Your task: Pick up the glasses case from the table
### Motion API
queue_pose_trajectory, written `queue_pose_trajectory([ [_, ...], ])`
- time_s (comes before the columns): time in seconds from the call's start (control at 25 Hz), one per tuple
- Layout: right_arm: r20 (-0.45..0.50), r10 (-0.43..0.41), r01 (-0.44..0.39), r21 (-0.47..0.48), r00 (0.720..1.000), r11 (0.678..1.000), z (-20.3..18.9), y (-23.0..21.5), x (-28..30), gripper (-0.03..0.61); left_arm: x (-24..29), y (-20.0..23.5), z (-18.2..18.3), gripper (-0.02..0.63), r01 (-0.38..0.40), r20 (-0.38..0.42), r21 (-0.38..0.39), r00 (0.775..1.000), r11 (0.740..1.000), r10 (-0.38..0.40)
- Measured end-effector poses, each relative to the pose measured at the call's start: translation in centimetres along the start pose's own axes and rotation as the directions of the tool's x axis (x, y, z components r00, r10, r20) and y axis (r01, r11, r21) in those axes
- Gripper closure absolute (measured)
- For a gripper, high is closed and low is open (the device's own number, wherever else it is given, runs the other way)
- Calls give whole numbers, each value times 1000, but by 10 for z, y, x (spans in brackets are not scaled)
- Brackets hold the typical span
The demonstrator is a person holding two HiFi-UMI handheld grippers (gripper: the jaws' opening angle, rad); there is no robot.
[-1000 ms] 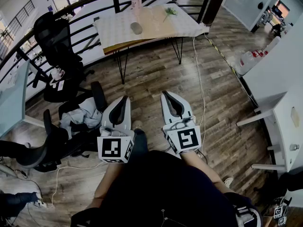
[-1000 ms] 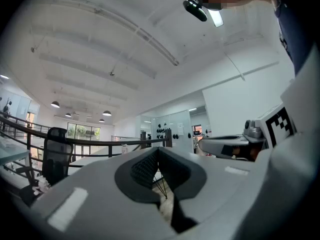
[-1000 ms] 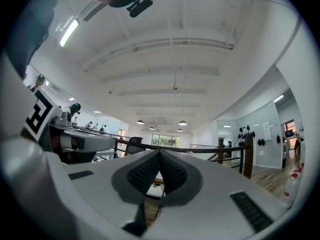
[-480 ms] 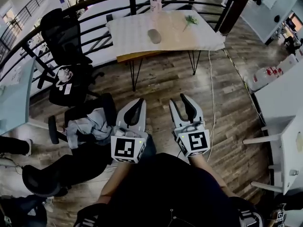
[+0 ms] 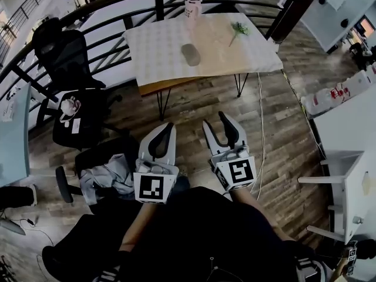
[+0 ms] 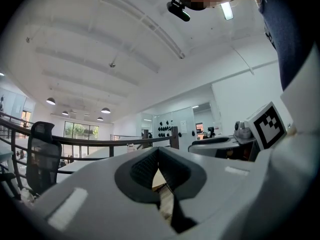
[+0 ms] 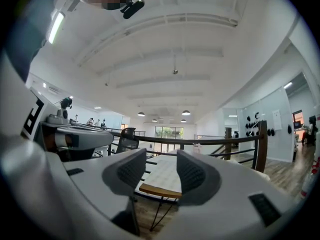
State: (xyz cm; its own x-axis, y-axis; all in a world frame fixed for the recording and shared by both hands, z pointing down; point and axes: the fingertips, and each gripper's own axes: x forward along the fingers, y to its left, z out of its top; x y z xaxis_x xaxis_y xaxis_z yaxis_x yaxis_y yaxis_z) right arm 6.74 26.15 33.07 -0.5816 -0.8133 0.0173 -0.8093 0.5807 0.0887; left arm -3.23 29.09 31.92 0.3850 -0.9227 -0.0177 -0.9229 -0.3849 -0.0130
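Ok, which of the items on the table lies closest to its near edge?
The grey oval glasses case; the cup and green sprig sit farther back.

Left gripper point(image 6: 158, 151): jaw tips met, dark ribbed pads point(image 6: 142, 166) with nothing between them (a sliver of wood shows through the slit below). Black office chair point(image 6: 40, 154) at far left, by a dark railing point(image 6: 100, 143). Round ceiling lamps point(image 6: 105, 110) lit. Person's dark clothing point(image 6: 292, 29) upper right.
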Motion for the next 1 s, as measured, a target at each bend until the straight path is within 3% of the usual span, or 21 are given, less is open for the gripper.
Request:
queue_pose_trajectory([
  [0.2, -55, -31, 32, 18, 998, 999, -12, -17, 43, 418, 37, 29, -12, 601, 29, -23, -18, 999, 999, -29],
  [0.52, -40, -57, 58, 13, 998, 998, -17, -27, 73, 417, 61, 53, -26, 601, 52, -33, -66, 998, 996, -54],
  [0.72, -26, -53, 53, 7, 998, 999, -9, -33, 95, 416, 72, 70, -22, 601, 44, 24, -43, 999, 998, -43],
  [1.0, 1, -29, 29, -24, 1000, 999, -5, -49, 133, 404, 100, 86, -21, 601, 34, 45, -49, 998, 998, -32],
])
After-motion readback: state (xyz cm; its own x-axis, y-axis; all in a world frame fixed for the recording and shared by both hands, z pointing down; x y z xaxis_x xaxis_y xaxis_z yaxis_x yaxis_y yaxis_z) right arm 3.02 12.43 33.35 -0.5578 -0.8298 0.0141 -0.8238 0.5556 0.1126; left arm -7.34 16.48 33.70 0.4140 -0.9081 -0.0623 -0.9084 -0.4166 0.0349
